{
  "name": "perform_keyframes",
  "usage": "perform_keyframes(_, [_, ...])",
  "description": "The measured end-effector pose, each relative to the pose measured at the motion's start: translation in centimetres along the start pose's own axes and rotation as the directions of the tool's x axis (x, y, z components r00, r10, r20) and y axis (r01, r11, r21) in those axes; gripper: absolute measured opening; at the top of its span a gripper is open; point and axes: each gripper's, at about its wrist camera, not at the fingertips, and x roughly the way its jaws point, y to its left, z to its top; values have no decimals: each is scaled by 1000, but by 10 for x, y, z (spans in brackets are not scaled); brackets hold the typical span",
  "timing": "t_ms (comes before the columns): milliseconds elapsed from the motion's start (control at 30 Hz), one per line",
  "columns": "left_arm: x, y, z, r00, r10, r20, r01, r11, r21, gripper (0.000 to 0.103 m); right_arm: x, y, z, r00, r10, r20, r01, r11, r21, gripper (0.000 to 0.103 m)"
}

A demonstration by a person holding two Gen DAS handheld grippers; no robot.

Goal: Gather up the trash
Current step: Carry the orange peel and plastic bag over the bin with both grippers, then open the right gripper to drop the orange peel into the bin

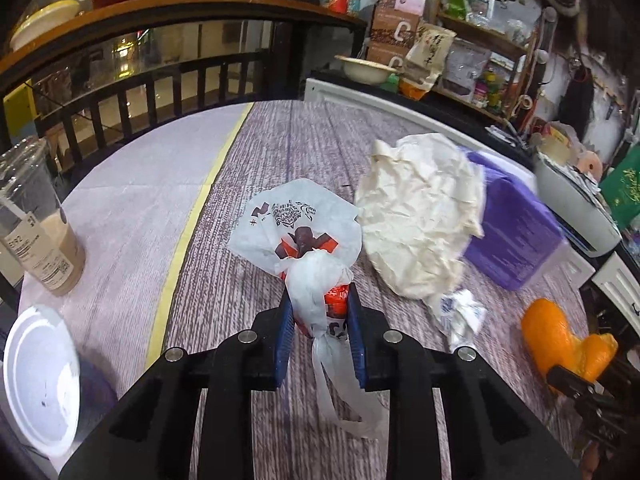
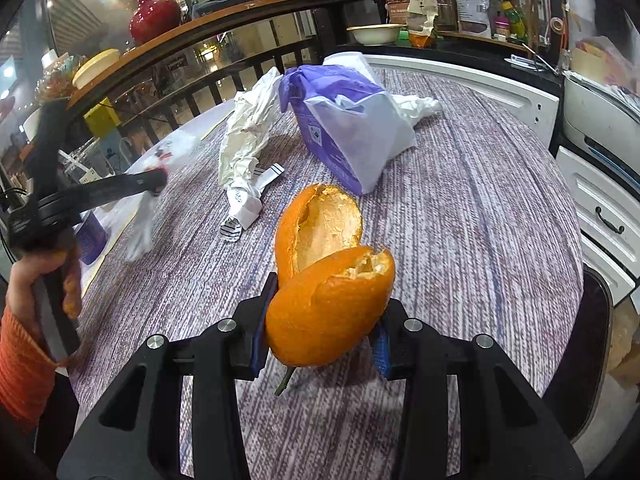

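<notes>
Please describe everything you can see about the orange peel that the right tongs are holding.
The orange peel is one large piece of citrus skin, bright orange and glossy outside, pale yellow and fibrous inside. It is torn into two curled lobes: one stands up and shows its hollow inner side, the other bulges toward the camera with a ragged edge. The right tongs are shut on its lower part, blue pads on both sides. A thin green stem hangs below. It seems lifted above the striped tablecloth.

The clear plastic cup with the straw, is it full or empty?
Partly full. The clear plastic cup holds beige drink in its lower part only; above that it is clear.
</notes>
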Motion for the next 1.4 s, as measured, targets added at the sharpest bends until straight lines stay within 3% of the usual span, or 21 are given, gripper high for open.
perform_keyframes(333, [-28, -40, -20, 993, -117, 20, 116, 991, 66, 25, -34, -33, -18, 996, -54, 68, 48, 995, 86, 41])
perform_keyframes(667, [-39, -110, -37, 965, -261, -11, 259, 952, 164, 25, -66, -112, -44, 973, -212, 87, 181, 944, 275, 41])
perform_keyframes(967, [-44, -178, -41, 915, -402, -42, 400, 886, 234, 25, -59, -204, -82, 936, -352, -26, 326, 835, 443, 41])
perform_keyframes(1267, [-35, -244, -61, 870, -477, -123, 490, 816, 307, 25, 1, -269, -119, 918, -342, -198, 394, 753, 527, 41])
perform_keyframes(1333, [-33, -253, -66, 865, -481, -142, 500, 805, 319, 25, 8, -276, -126, 918, -332, -216, 396, 741, 542, 43])
perform_keyframes(1400, [-30, -263, -71, 859, -486, -162, 511, 795, 328, 25, 17, -283, -133, 920, -316, -230, 391, 735, 554, 52])
